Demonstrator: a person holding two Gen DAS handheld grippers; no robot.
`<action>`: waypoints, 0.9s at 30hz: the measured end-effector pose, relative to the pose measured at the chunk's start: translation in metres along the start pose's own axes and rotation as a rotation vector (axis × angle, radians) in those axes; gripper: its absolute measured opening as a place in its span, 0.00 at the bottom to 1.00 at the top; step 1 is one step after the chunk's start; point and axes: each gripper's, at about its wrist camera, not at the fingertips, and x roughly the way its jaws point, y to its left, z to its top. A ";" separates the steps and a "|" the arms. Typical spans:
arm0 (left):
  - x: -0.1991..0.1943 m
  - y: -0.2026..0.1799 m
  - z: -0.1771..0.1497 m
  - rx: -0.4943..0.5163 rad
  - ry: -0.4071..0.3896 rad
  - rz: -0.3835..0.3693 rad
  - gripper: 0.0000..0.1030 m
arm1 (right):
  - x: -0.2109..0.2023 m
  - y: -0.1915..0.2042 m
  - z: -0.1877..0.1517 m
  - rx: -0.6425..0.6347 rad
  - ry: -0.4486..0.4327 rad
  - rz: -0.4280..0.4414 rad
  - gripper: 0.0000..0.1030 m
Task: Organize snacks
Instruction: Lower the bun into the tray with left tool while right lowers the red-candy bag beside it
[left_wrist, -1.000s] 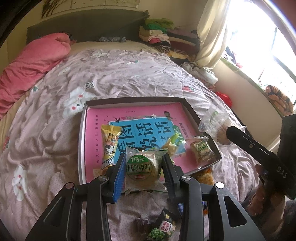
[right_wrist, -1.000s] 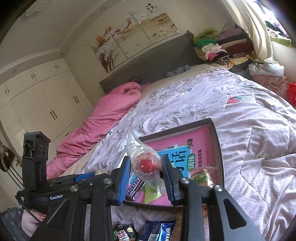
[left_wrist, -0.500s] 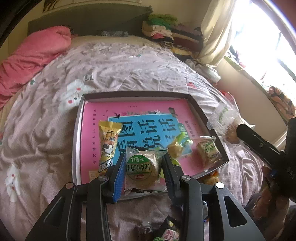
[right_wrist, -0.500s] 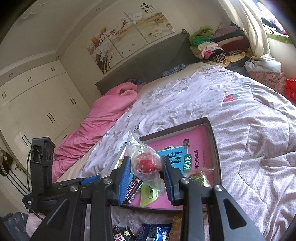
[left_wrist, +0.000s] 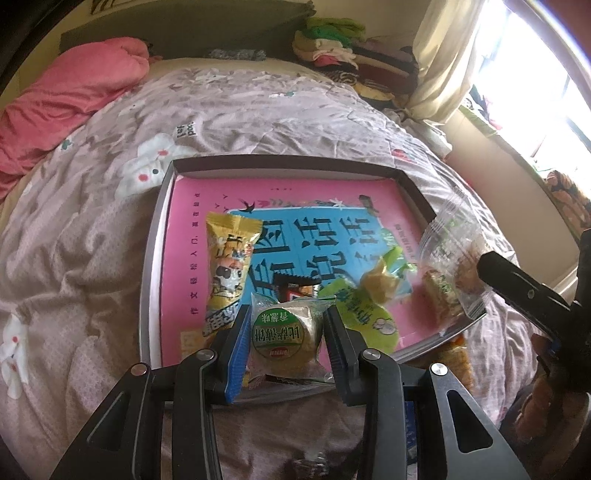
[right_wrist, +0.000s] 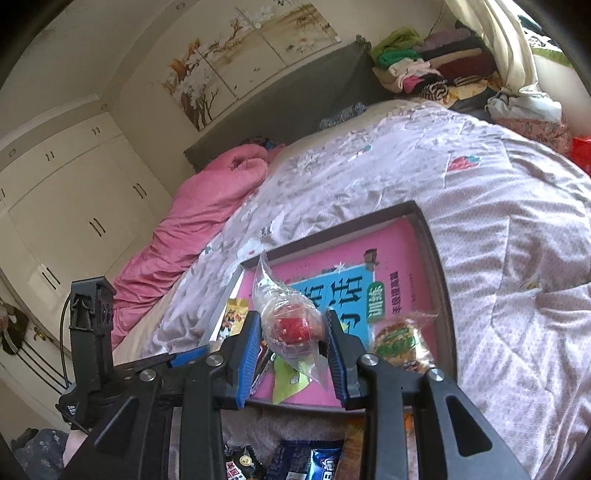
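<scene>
Being carried toward the tray (left_wrist: 157, 258) are two snacks, one in each gripper. A round cake in a clear wrapper with a green label (left_wrist: 282, 334) is being squeezed between the fingers of the left gripper (left_wrist: 284, 332), just above the near edge of the tray. A clear bag with a red sweet inside (right_wrist: 290, 328) is being pinched by the fingers of the right gripper (right_wrist: 291, 343), over the near right part of the tray.

The tray is lying on the bed (left_wrist: 92, 221), and a pink and blue book (left_wrist: 295, 229) is lying flat inside it. A yellow snack bag (left_wrist: 227, 266), a yellow wrapped candy (left_wrist: 380, 284) and a small green packet (right_wrist: 400, 345) are already resting on the book. More snacks are waiting on the bed near the person, outside the tray.

The step in hand seems to be the putting down of both snacks. Next, each one should probably be lowered onto a bare patch of the book, and only then should the fingers be opened, so nothing is dropped on the snacks lying there.

Compared with a second ago, both grippers are being held lower and closer to the tray, which is looking bigger in both views. The same two snacks are being gripped just as tightly.
</scene>
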 end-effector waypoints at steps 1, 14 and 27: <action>0.001 0.001 0.000 0.001 -0.001 0.003 0.38 | 0.003 0.000 -0.001 0.001 0.009 0.003 0.33; 0.010 0.008 -0.003 -0.010 0.006 0.015 0.38 | 0.036 0.009 -0.018 -0.046 0.137 0.015 0.33; 0.012 0.010 -0.003 -0.013 0.005 0.030 0.38 | 0.041 0.006 -0.021 -0.080 0.138 -0.057 0.33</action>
